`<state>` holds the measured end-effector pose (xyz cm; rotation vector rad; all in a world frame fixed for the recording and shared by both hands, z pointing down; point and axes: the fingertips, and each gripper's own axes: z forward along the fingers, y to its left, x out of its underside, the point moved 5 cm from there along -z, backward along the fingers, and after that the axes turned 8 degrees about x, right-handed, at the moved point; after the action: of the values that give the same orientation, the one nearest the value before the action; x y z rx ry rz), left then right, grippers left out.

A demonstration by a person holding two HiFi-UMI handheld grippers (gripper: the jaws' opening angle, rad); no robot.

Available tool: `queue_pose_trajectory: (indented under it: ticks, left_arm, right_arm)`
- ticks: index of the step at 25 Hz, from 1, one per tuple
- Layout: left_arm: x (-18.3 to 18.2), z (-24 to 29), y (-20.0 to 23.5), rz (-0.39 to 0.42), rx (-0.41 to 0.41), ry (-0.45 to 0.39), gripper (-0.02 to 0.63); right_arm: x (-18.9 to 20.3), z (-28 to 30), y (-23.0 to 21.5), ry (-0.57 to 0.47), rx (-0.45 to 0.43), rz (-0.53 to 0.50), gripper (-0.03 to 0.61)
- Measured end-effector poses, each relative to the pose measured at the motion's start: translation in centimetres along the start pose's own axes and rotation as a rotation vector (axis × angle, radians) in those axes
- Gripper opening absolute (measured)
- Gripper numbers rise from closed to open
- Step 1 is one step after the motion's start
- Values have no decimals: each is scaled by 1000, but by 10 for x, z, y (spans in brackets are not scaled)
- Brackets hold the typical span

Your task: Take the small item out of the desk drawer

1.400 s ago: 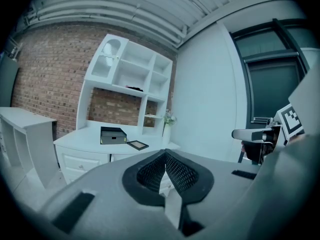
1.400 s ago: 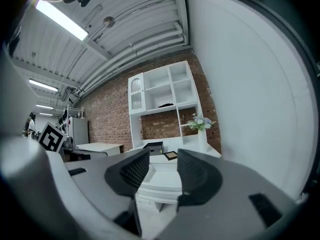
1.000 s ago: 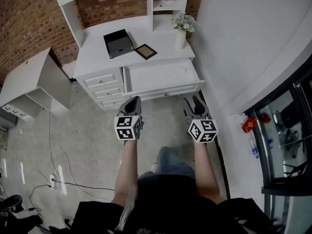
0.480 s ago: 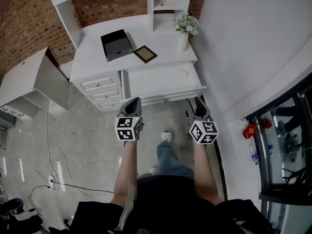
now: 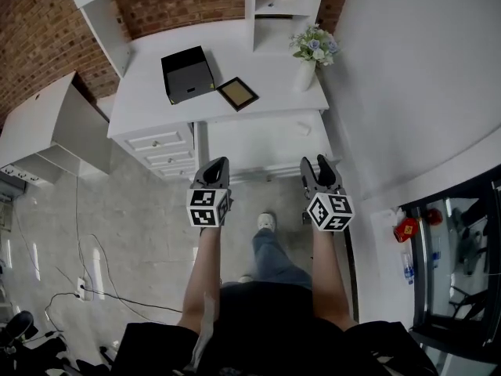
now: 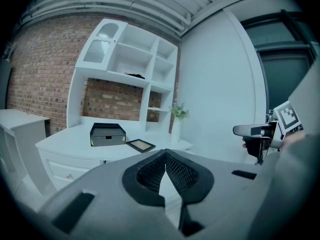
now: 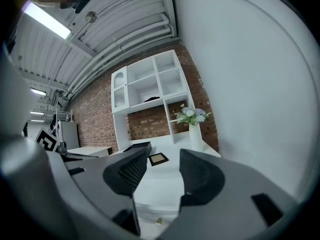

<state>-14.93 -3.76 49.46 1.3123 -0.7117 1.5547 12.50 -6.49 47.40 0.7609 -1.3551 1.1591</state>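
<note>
The white desk's wide drawer [image 5: 258, 142] stands pulled out, and a small pale item [image 5: 304, 128] lies near its back right corner. Both grippers hover just in front of the drawer's front edge, above the floor. My left gripper [image 5: 213, 168] is at the drawer's left end, its jaws shut tip to tip [image 6: 166, 154] with nothing between them. At the drawer's right end my right gripper [image 5: 317, 166] is open, its gap [image 7: 162, 161] empty and facing the drawer front [image 7: 159, 204]. The item is hidden in both gripper views.
On the desktop stand a black box [image 5: 188, 74], a small picture frame [image 5: 237, 93] and a vase of flowers [image 5: 311, 53]. Three small drawers [image 5: 160, 143] sit left of the open one. A white cabinet [image 5: 47, 128] stands at left, a wall close at right, cables [image 5: 86, 280] on the floor.
The person has stepped towards the desk: both grippers now sit at the open drawer's front edge instead of well short of it. The jaws have not changed.
</note>
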Motion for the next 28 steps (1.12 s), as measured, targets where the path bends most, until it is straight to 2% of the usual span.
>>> queue_pose_trajectory:
  ticks: [18, 28]
  left_arm:
    - [-52, 178, 72, -31, -56, 18, 9]
    - [-37, 209, 85, -97, -76, 68, 9]
  right_arm:
    - [-18, 195, -83, 103, -17, -26, 181]
    - [8, 240, -104, 215, 9, -19, 181]
